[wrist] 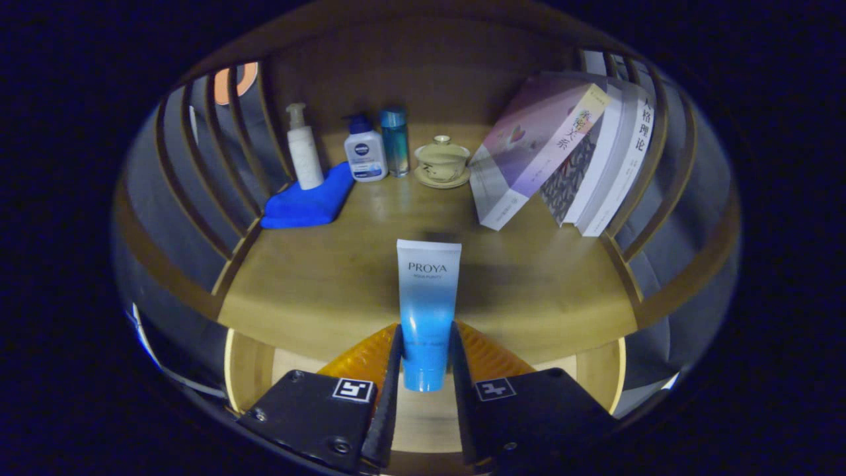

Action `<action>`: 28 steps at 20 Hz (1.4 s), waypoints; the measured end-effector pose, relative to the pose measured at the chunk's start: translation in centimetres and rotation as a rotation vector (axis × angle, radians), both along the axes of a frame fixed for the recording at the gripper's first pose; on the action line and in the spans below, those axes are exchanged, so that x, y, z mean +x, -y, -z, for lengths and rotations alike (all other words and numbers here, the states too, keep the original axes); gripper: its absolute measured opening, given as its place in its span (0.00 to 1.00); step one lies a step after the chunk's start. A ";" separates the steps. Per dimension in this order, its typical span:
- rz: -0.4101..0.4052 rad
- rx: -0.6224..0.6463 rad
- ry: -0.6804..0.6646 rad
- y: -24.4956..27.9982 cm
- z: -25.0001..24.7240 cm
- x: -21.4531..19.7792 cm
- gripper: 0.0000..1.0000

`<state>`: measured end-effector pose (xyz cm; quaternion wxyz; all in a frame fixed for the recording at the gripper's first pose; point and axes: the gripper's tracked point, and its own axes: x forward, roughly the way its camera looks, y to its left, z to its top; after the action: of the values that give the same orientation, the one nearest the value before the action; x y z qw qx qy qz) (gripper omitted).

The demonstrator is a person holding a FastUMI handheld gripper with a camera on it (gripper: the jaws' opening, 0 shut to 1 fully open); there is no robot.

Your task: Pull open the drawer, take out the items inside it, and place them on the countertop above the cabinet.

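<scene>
Holding the tube (428,301) pinched between both fingers of the gripper (427,360) over the near edge of the countertop (317,284), I'd lower it onto bare wood short of the books (562,152) before letting go.

The gripper (426,360) was built from two blocky black housings, one at seven o'clock and one at five o'clock. On the top face of each, near its inner corner, a small square tag with a white ground and a black blocky pattern was fixed. Round screw heads were set into the left housing at its corners, and one could be made out on the right housing near its lower edge. From each housing a slim, blade-like finger (394,370) was carried forward, with ribbed panels flaring outward beside it.
</scene>
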<state>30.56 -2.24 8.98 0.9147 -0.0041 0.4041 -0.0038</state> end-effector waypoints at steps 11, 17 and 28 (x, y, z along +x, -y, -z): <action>0.024 -0.033 0.088 -0.1 1.8 1.6 0.44; 0.026 0.011 0.141 0.0 2.2 1.0 0.70; -0.106 -0.031 0.557 -4.3 -7.8 -6.1 0.74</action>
<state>24.47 2.06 16.83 0.9892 -0.0381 0.1365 0.0370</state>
